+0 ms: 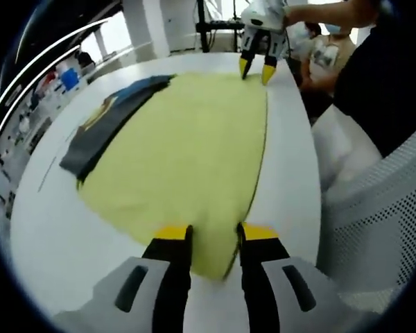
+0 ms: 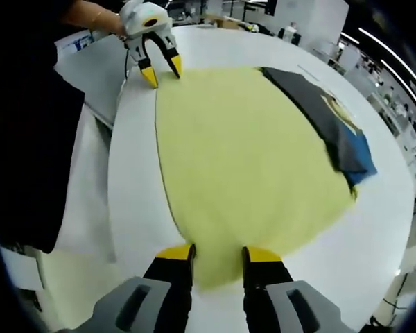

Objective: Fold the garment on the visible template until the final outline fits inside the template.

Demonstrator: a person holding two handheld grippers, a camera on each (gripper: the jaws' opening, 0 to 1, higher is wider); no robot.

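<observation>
Half-hidden dark template point(image 1: 104, 128) under garment point(image 1: 194, 159)

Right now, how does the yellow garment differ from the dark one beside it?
The yellow garment lies spread wide and flat; the dark garment is a narrow strip along its far edge. The yellow one is plain; the dark one shows blue and yellow patches. Both sets of tongs are at the yellow one's corners, none at the dark one. Both lie on the white table.

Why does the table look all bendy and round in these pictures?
Left gripper view: the fisheye lens bows the white table and the yellow garment, and the windows behind glare white. Right gripper view: the table curves likewise, sharp at centre, smeared near the rim.
</observation>
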